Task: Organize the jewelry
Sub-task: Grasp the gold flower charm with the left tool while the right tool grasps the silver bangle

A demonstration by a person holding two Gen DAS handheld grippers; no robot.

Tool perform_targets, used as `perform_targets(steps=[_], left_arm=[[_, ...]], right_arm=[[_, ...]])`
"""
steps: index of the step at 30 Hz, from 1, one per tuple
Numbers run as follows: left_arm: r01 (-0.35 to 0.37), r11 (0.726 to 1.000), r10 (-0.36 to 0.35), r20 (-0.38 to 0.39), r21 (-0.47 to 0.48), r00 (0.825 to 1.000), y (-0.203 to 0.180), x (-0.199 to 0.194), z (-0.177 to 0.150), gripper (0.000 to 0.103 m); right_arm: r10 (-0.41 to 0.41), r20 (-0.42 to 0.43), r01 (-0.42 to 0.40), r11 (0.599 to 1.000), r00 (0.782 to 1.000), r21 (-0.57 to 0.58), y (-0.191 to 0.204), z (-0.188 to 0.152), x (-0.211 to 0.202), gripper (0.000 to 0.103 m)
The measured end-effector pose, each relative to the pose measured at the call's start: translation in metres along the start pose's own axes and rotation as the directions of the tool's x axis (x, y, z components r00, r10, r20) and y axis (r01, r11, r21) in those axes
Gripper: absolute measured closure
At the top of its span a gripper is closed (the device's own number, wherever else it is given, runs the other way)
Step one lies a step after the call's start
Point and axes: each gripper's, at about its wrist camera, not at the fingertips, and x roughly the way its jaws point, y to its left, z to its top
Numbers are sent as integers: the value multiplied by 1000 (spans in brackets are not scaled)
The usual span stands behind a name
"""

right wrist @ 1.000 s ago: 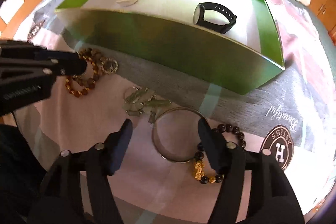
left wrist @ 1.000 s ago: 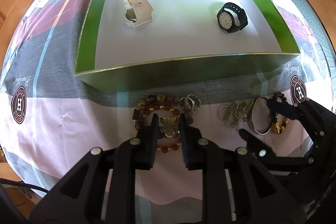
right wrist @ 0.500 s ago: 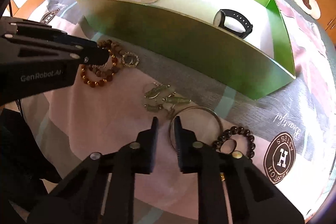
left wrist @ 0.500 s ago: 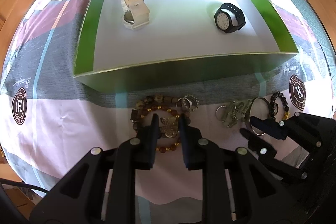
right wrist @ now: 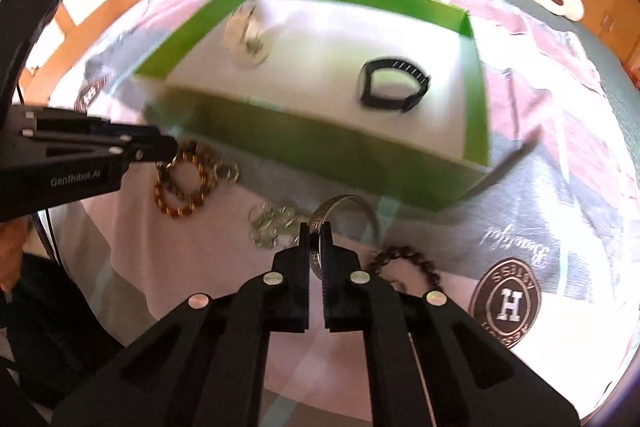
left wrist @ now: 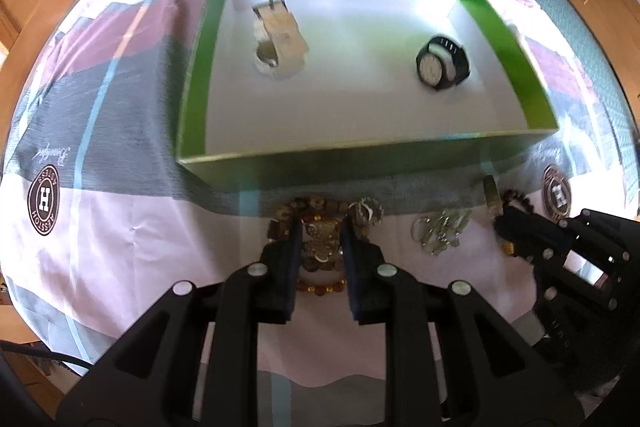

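The left wrist view looks down steeply on the green box [left wrist: 192, 99] from near; the right wrist view faces it lower, from the right. Both share the bedsheet [left wrist: 120, 235].
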Motion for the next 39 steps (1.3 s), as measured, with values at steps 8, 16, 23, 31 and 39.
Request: perform_targets(steps=[8,16,23,31,39], left_arm=[[60,998,-58,69,-22,996,8,-34,3,83],[35,999,-35,35,-8,999,4,-23,2,83],[30,1000,-30,27,3,999,2,-19,0,83],[29,1000,-29,24,-3,999,5,-18,1,83],[65,998,-65,52,-15,997,8,-30,3,83]], right_arm=[[26,68,-29,999,997,38,-13,2,-25,100],[-12,-103,7,999,995,-50,16,-14,24,49],[-87,-92,78,992,992,-104,9,-11,47,35],[-49,-104,38,994,993,-103,13,-15,49,45],[7,1,-7,997,1000,-80,21,-10,0,45]])
